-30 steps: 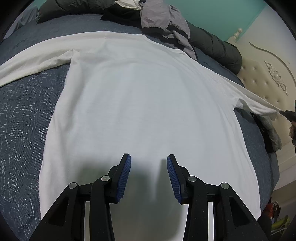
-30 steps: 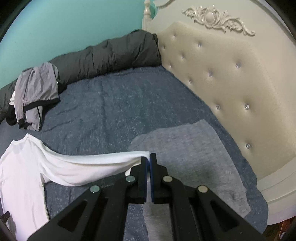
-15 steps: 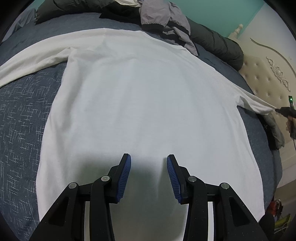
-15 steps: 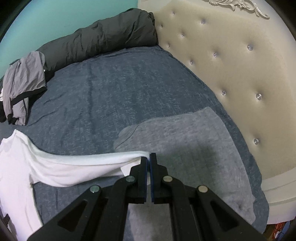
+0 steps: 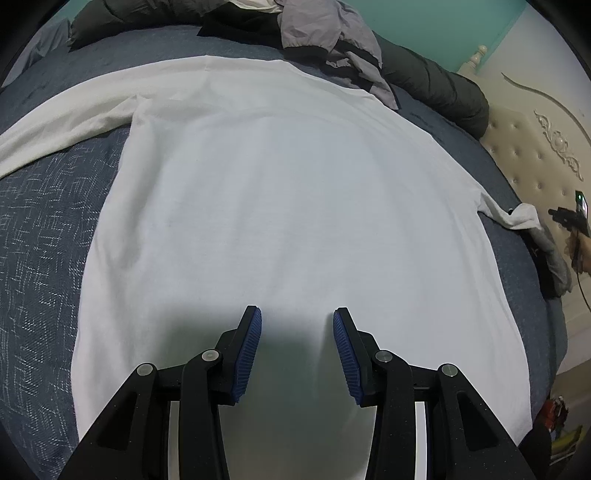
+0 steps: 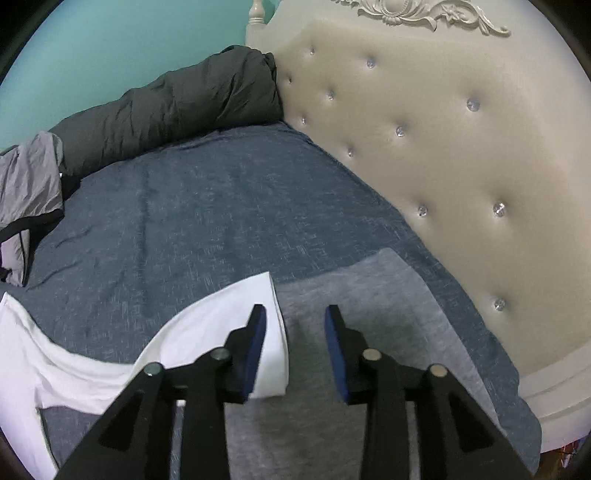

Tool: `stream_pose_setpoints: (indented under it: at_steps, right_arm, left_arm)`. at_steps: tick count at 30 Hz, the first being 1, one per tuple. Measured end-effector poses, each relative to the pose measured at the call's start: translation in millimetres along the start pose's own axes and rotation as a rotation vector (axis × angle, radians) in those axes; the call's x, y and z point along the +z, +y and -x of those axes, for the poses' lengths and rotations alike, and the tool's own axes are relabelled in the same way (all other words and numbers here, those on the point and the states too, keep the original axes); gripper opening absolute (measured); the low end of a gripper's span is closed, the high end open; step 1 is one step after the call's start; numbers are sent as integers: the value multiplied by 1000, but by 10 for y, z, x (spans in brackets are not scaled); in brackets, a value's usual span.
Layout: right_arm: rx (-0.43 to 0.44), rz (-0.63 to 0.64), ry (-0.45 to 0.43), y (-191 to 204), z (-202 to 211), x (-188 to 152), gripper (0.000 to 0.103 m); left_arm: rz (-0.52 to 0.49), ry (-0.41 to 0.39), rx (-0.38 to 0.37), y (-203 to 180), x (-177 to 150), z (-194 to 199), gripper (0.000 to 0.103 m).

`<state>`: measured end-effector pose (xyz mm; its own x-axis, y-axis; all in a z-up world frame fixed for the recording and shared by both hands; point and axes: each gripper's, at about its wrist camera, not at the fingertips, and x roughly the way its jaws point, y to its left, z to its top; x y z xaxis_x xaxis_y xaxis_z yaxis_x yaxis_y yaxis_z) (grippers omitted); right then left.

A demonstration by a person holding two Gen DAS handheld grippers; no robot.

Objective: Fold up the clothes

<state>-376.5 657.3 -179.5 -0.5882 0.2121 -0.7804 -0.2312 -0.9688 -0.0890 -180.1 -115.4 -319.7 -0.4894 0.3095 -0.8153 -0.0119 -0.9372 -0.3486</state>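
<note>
Now the white shirt lies spread flat on the blue bedspread, its body filling most of the left wrist view. The left tongs hover over the lower middle of the shirt, blue pads spread wide apart with nothing between them, and their shadow falls on the cloth just beneath. One sleeve runs off to the left across the bedspread; the other sleeve reaches to the right, its end bunched near the far edge of the bed.

Seen from the right wrist, that sleeve's cuff lies flat, partly on the bedspread and partly on a grey garment spread beside it. The right tongs are also spread, holding nothing; the left finger sits over the cuff, while the other finger is over the grey garment. Whether either finger touches the cloth cannot be told.

From the left wrist view the right tongs appear small at the far right edge, with the person's hand gripping the handle just beyond the sleeve end.

A dark rolled duvet lies along the far side of the bed against the cream padded headboard, and a grey jacket is heaped beyond the shirt's shoulders.
</note>
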Motion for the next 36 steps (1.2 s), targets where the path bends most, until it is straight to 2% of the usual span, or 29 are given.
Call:
stream_pose_setpoints:
  at_steps: [3,6,13,14,15,16,17,18,20,26,30,34,36]
  right_arm:
    - [51,-38,51,-66,-83,-63,54]
    - [79,-59,114,-97,-193,-143,54]
    - [91,-29,176,36,-315,-174,54]
    - [86,-16,188,57,-345,-177,51]
    - [80,-2,198,85,-372,-180,39]
    - [78,13,204,118,-386,-185,32]
    - [77,25,210,147,-399,-189,19]
    - [77,35,216,174,-409,-193,11]
    - [67,53,224,203,-401,-223,4]
    - [76,38,170,129,-139,-107,2]
    - [89,33,137,23,192,6,2]
    - [95,24,121,-122,475,50,2]
    - [101,23,144,-189,509,-32,2]
  left_arm:
    - [1,-3,-2,-4,-22,11,44]
    - [5,-3,-3,-11,-14,1,45]
    - [4,-1,-2,-14,-2,-21,45]
    - [2,0,-1,-17,-2,-21,45]
    - [0,0,1,-21,-1,-21,45]
    - [-1,0,2,-25,-1,-24,45]
    - [-2,1,3,-24,0,-26,45]
    - [-2,1,3,-21,1,-25,45]
    - [-3,2,2,-19,4,-25,45]
    - [-2,1,-2,1,-20,0,45]
    - [4,-2,-7,0,-23,14,45]
    - [15,-5,-19,4,-29,37,45]
    - [17,-5,-24,7,-31,51,45]
